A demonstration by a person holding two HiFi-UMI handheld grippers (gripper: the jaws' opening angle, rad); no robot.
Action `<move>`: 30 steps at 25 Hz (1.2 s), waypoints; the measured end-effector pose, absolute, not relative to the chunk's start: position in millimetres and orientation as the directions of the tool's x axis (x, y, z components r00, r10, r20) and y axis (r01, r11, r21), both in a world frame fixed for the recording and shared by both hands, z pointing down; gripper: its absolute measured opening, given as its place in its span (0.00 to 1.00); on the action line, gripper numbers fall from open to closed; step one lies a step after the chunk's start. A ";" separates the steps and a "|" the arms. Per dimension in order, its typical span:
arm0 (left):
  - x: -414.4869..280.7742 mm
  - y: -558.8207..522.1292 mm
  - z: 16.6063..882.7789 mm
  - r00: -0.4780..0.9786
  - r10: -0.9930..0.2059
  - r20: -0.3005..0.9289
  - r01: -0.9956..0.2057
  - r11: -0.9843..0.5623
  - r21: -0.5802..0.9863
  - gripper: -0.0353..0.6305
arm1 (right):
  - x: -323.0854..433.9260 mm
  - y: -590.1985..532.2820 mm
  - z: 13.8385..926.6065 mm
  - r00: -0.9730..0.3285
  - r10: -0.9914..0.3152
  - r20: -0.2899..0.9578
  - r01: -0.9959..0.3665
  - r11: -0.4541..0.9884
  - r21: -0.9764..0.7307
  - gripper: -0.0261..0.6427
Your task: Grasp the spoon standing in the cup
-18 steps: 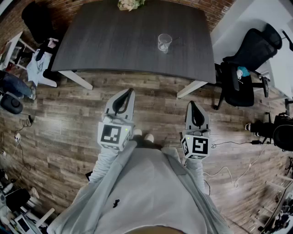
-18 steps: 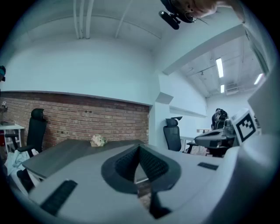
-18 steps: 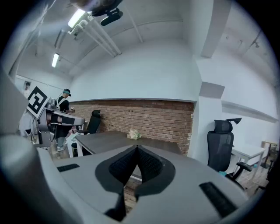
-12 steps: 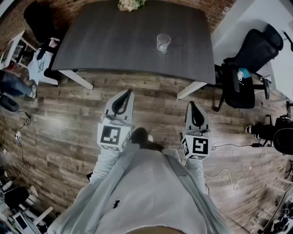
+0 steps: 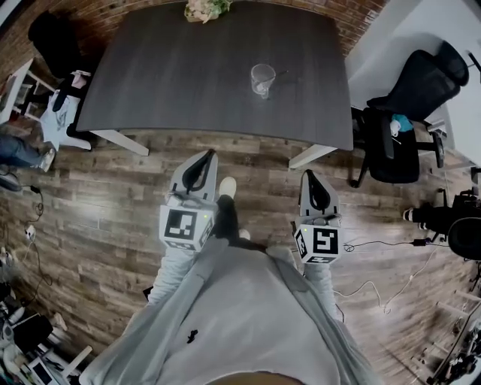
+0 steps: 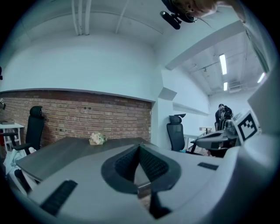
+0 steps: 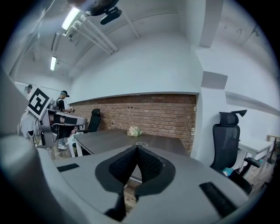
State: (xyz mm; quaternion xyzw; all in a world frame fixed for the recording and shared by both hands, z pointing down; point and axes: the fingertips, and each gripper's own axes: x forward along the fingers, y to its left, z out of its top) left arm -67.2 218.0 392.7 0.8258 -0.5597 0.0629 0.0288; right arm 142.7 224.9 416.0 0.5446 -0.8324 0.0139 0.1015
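Observation:
A clear glass cup (image 5: 262, 79) stands on the dark grey table (image 5: 180, 68), right of its middle. The spoon in it is too small to make out. Both grippers hang over the wooden floor, well short of the table's near edge. My left gripper (image 5: 210, 155) has its jaws shut with nothing between them, and so does my right gripper (image 5: 307, 174). In the right gripper view, the cup's rim (image 7: 141, 144) peeks just above the shut jaw tips (image 7: 137, 147). In the left gripper view the cup is hidden behind the shut jaws (image 6: 139, 147).
A small bunch of flowers (image 5: 203, 7) sits at the table's far edge. Black office chairs (image 5: 398, 113) stand to the right of the table, another chair (image 5: 56, 37) to its left. Cables (image 5: 376, 282) lie on the floor at the right. The person's foot (image 5: 226, 187) is stepped forward between the grippers.
The table and cup have slid nearer in the head view as the person steps forward. Both grippers stay shut and level in front of the body.

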 end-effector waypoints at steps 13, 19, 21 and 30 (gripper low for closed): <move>-95.0 61.5 378.4 0.430 -0.893 0.131 -0.896 -0.441 -0.060 0.08 | 119.8 75.1 401.9 -0.328 -0.925 0.193 -0.931 0.352 0.100 0.06; -114.5 14.9 385.7 0.457 -0.877 0.151 -0.881 -0.470 -0.060 0.08 | 101.1 34.9 403.4 -0.297 -0.931 0.211 -0.939 0.325 0.113 0.06; -115.1 5.9 389.7 0.474 -0.866 0.158 -0.872 -0.487 -0.049 0.08 | 98.5 29.3 405.6 -0.283 -0.933 0.222 -0.943 0.313 0.113 0.06; -100.2 -11.2 405.6 0.537 -0.820 0.198 -0.836 -0.549 -0.007 0.08 | 109.8 22.8 417.3 -0.216 -0.936 0.279 -0.962 0.253 0.103 0.06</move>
